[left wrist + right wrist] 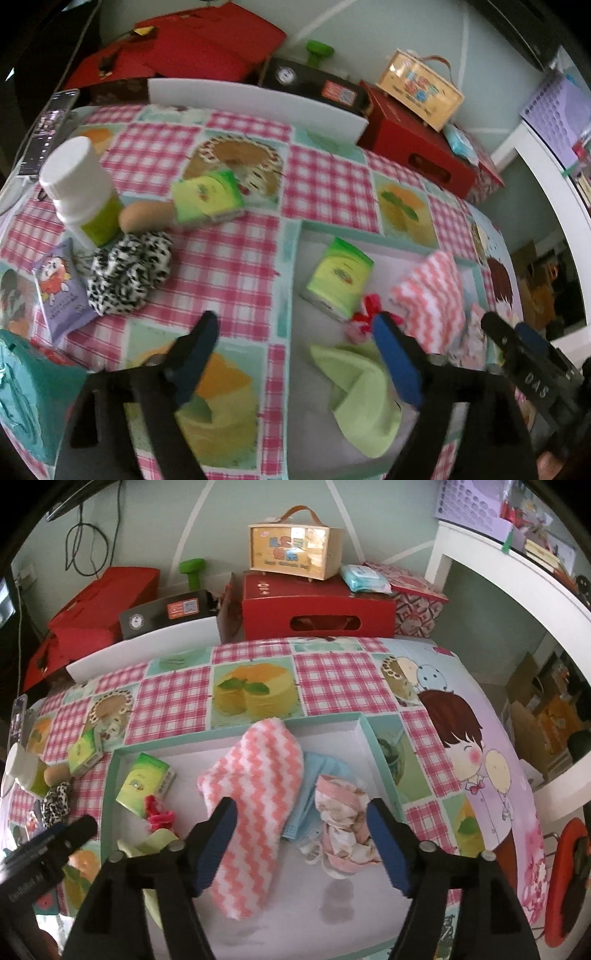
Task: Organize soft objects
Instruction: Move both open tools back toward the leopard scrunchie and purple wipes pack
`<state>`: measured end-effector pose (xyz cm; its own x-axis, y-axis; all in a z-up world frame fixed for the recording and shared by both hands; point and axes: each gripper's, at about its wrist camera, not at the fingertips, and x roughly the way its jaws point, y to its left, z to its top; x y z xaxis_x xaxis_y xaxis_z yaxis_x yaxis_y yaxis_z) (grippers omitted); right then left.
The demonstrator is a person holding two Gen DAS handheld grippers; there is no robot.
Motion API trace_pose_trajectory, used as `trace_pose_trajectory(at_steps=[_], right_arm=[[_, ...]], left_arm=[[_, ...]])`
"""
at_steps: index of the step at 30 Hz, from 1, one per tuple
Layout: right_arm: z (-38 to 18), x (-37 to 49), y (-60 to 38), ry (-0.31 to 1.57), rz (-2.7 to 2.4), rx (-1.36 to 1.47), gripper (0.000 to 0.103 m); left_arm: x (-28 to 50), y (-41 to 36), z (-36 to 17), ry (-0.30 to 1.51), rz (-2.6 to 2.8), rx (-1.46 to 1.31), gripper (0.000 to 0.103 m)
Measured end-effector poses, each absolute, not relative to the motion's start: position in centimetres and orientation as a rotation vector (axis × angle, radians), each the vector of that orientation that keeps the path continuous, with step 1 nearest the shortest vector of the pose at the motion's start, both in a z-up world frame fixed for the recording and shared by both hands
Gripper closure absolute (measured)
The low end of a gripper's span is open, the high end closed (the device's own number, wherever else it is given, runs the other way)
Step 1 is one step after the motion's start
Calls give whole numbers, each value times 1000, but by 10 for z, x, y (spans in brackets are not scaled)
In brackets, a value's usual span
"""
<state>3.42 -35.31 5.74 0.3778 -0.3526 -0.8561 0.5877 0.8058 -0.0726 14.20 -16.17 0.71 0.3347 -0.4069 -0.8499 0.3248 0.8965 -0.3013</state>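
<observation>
From the left wrist, the left tool (295, 354) hangs released over the near-left corner of the tray (295, 236), nothing between its blue pads. A green cloth (364, 391) lies crumpled just under its right finger, inside the tray, with a tissue pack (338, 282) and a red bow (365, 308) beyond it. Still out on the tabletop (229, 258), far left, sit the spotted scrunchie (131, 273), a second tissue pack (207, 199), an egg (142, 218) and a white-capped bottle (79, 188). The right tool's tip (517, 339) shows at the right edge.

From the right wrist, the right tool (301, 834) is likewise spread and empty above the tray's middle. The pink striped cloth (255, 805) lies under its left finger, a blue cloth (314, 797) and a patterned cloth (343, 830) between the fingers, all resting in the tray; motion blur makes it hard to say whether the pad brushes the striped one.

I'd judge a drop-off just made, so the step is fetching the next soft item. That probably means the scrunchie: the left tool must swing far left, come down astride it clear of the egg and bottle, and pinch.
</observation>
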Motion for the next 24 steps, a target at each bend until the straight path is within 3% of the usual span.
trace_pose_trajectory(at_steps=[10, 24], right_arm=[[56, 44, -338, 1019, -586, 188, 2], [55, 49, -331, 998, -547, 193, 0]], left_arm=[[147, -147, 10, 1088, -414, -91, 4], [159, -113, 41, 922, -344, -138, 3]])
